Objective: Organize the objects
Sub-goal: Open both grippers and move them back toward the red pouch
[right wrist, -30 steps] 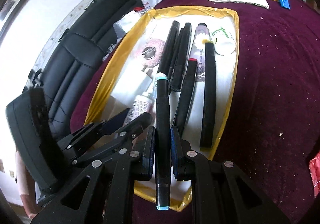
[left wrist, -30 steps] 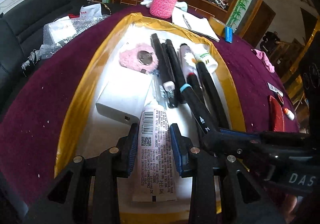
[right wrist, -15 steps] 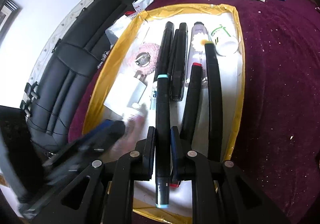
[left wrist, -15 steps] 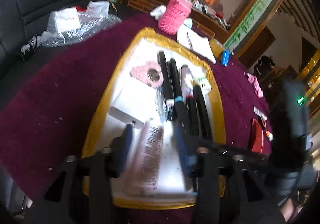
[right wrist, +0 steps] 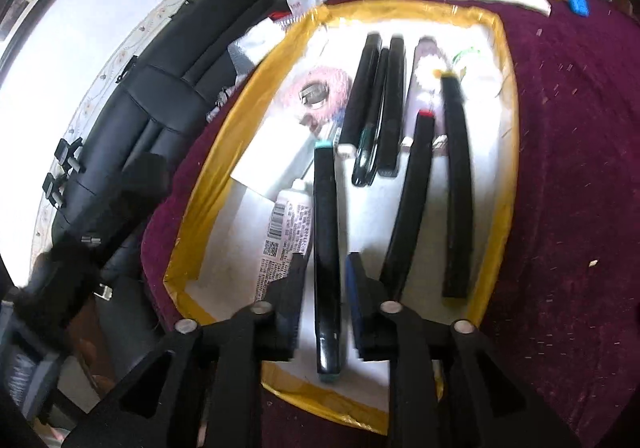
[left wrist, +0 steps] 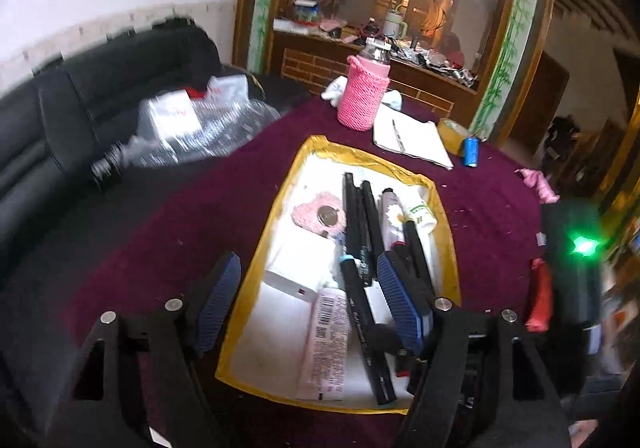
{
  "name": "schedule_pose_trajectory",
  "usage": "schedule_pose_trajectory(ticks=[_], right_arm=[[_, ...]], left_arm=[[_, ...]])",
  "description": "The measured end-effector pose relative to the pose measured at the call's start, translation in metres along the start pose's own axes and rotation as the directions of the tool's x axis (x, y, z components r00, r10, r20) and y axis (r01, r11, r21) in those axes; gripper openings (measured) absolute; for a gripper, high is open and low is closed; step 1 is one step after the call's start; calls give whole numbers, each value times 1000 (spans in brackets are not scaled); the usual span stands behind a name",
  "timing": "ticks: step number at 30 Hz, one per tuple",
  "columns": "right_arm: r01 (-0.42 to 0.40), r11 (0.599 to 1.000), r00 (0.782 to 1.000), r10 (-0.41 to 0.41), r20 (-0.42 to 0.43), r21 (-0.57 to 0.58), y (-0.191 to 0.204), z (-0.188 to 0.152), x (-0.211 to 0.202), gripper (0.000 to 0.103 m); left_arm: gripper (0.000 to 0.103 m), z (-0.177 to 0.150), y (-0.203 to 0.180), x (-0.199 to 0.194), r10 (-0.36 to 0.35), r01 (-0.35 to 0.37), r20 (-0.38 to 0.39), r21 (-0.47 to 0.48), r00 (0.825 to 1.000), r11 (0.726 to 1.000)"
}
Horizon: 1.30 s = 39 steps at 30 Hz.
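Observation:
A yellow-rimmed white tray [left wrist: 280, 208] [right wrist: 208, 188] lies on the maroon table. It holds several black markers, a white tube [left wrist: 326, 340] [right wrist: 286, 232], a white box [left wrist: 296, 288] and a pink crocheted piece [left wrist: 320, 214]. My left gripper [left wrist: 308, 304] is open and empty, raised above the tray's near end. My right gripper [right wrist: 326, 290] is open; a black marker with teal ends [right wrist: 326, 248] [left wrist: 362, 324] lies on the tray between its fingers, which stand apart from it.
A pink knitted bottle cover [left wrist: 362, 96], a white notepad [left wrist: 412, 140], a tape roll [left wrist: 452, 130] and a blue cylinder [left wrist: 471, 151] sit beyond the tray. A black sofa [left wrist: 60, 120] with plastic wrap [left wrist: 188, 136] is at the left. A red packet [left wrist: 540, 300] lies at the right.
My left gripper let go of the white tube, opened wide and rose back from the tray. My right gripper opened, and the teal-ended marker now lies on the tray.

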State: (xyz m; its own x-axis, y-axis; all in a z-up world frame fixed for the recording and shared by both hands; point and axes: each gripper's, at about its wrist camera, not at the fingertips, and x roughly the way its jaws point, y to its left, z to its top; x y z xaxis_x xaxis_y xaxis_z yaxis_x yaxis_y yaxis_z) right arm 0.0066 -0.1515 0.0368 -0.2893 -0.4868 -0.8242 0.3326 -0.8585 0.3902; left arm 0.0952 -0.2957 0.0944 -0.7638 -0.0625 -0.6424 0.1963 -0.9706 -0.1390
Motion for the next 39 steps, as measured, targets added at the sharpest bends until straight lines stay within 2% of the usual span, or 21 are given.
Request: schedule_pose_trajectory(ticks=[3,6,10,21,30,36,39], right_arm=[[30,999,997,-28,68,-18,0,-2,-18,43],[52,998,992,-49,113,-18,-5,-5,-34,47],[72,997,986,-70,153,-6,-8,-6,-46,50],[103,995,970,-103,219,9,-41,-26,-84,51],[92,995,964,-101,247,47,-75,-37,-107,51],[82,991,958,-106,265,102,-110,-46,-124,52],[71,987,952,-110,286,146,-135,-49,-139,59]], left_arm=[[71,0,-11,-10,59,-60,48,40,997,997],[72,-1,-21,-21,103,-109,91,65,990,992],[81,-2,-36,-33,142,-156,135,101,981,983],[81,-8,-84,-50,146,-176,161,189,976,966],[81,-15,-128,-58,150,-194,178,260,973,946],[81,-20,-159,-56,155,-207,179,318,972,925],[83,-23,-180,-48,151,-197,152,361,977,912]])
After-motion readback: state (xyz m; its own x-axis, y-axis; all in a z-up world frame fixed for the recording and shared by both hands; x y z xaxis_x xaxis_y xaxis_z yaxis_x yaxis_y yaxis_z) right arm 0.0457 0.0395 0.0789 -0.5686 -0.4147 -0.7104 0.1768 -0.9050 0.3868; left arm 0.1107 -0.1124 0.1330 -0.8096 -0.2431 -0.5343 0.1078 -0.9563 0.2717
